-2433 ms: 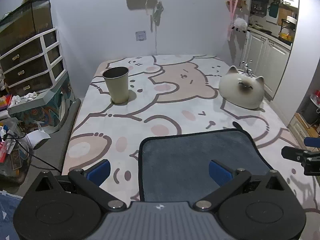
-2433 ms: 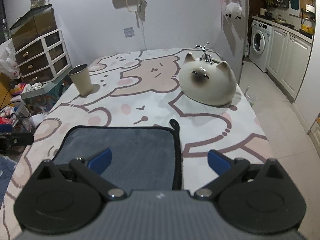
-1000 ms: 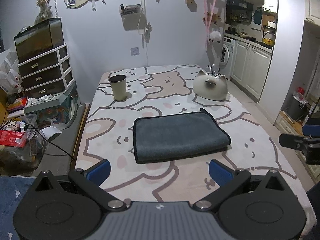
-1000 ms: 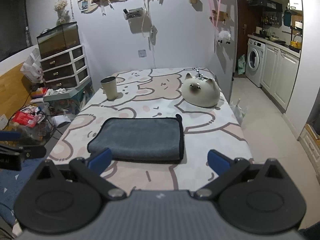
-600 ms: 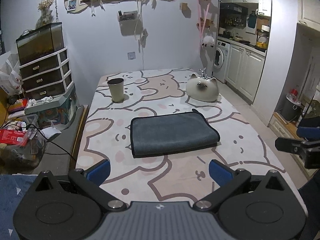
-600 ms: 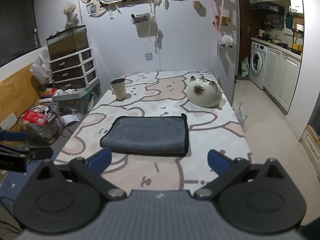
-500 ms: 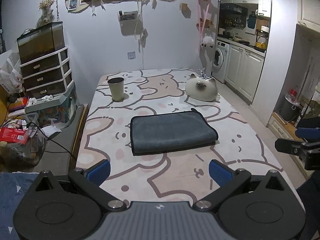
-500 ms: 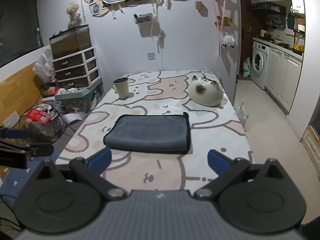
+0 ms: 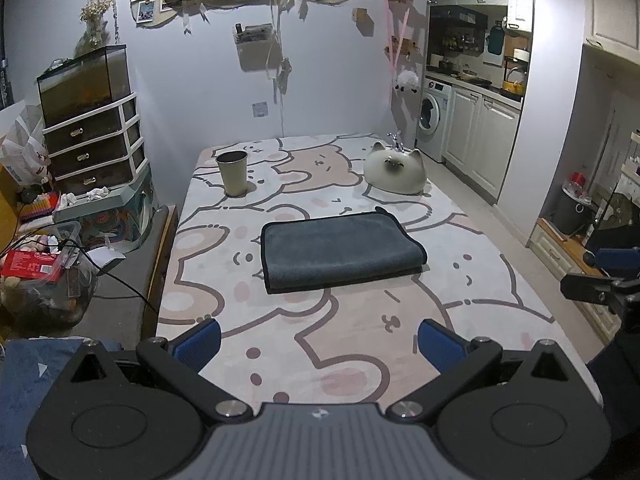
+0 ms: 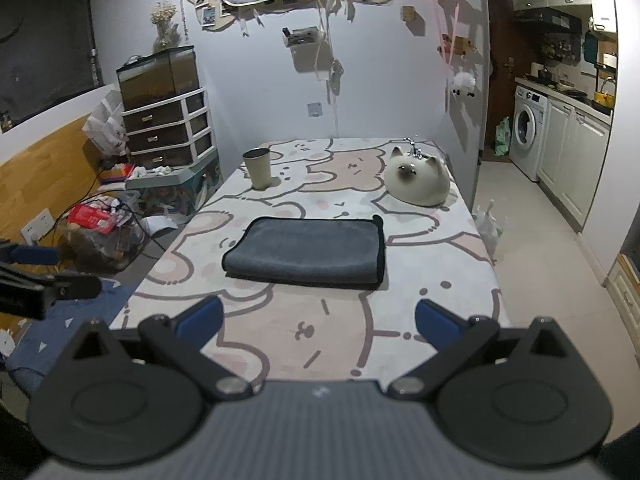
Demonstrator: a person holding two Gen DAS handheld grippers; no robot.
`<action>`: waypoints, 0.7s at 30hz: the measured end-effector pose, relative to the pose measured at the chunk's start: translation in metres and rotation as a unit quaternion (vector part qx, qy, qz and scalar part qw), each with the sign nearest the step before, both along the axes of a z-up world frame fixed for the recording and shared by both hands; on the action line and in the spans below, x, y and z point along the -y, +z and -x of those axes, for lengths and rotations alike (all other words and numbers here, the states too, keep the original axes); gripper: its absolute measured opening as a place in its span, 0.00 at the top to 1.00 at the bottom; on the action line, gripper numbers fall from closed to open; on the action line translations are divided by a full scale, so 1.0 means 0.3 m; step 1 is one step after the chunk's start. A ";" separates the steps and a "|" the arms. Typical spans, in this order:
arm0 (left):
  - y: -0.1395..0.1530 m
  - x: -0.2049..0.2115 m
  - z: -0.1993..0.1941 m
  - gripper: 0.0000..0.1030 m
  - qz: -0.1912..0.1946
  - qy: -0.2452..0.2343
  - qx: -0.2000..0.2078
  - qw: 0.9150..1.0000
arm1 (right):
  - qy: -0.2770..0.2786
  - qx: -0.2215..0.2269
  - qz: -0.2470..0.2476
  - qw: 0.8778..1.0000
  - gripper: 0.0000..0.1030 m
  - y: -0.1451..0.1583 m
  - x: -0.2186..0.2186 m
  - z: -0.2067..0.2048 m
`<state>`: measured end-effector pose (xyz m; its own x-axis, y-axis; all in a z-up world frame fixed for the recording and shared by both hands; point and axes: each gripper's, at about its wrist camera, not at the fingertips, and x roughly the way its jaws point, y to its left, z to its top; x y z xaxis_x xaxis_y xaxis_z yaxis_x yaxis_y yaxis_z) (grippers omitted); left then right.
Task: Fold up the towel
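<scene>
A dark grey towel (image 9: 340, 252) lies folded flat in the middle of the table with the bear-print cloth (image 9: 460, 280); it also shows in the right wrist view (image 10: 308, 252). My left gripper (image 9: 320, 344) is open and empty, held back over the table's near edge, well short of the towel. My right gripper (image 10: 318, 322) is open and empty, also back near the front edge. The right gripper shows at the right edge of the left wrist view (image 9: 600, 276), and the left gripper at the left edge of the right wrist view (image 10: 36, 272).
A beige cup (image 9: 233, 173) stands at the far left of the table and a white cat-shaped ornament (image 9: 395, 167) at the far right. A drawer unit (image 9: 92, 148) and floor clutter (image 9: 44, 272) lie left; kitchen cabinets (image 9: 480, 140) stand right.
Both grippers have pulled back and up from the towel, so the whole table now shows. The towel stays folded and has not moved.
</scene>
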<state>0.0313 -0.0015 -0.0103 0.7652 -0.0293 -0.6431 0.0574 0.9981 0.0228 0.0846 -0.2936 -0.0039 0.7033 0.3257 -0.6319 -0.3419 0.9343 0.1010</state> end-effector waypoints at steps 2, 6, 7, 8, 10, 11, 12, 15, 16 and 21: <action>0.000 0.001 0.012 0.00 -0.003 -0.001 -0.002 1.000 | 0.001 0.001 0.001 1.000 0.00 0.002 0.004 0.013; -0.002 0.002 0.031 0.00 0.000 -0.005 -0.006 1.000 | 0.004 0.000 0.006 1.000 0.00 0.008 -0.002 0.032; -0.004 0.001 0.035 0.00 0.000 -0.006 -0.008 1.000 | 0.005 0.001 0.008 1.000 0.00 0.009 -0.005 0.040; -0.006 -0.001 0.039 0.00 0.001 -0.006 -0.010 1.000 | 0.005 0.003 0.012 1.000 0.00 0.013 -0.010 0.046; -0.007 -0.007 0.047 0.00 0.002 -0.002 -0.012 1.000 | 0.009 0.007 0.014 1.000 0.00 0.016 -0.015 0.059; -0.007 -0.010 0.049 0.00 0.003 0.000 -0.012 1.000 | 0.011 0.008 0.014 1.000 0.00 0.017 -0.018 0.063; -0.007 -0.011 0.051 0.00 0.002 0.002 -0.012 1.000 | 0.011 0.008 0.015 1.000 0.00 0.018 -0.020 0.067; -0.006 -0.014 0.060 0.00 0.003 0.004 -0.012 1.000 | 0.014 0.008 0.020 1.000 0.00 0.018 -0.025 0.077; -0.006 -0.014 0.062 0.00 0.003 0.004 -0.013 1.000 | 0.015 0.009 0.023 1.000 0.00 0.017 -0.026 0.080; -0.005 -0.015 0.068 0.00 0.004 0.003 -0.012 1.000 | 0.017 0.007 0.024 1.000 0.00 0.021 -0.028 0.084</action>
<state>0.0109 0.0030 -0.0117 0.7501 -0.0299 -0.6606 0.0525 0.9985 0.0143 0.0594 -0.2852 0.0023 0.7011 0.3193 -0.6375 -0.3742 0.9259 0.0521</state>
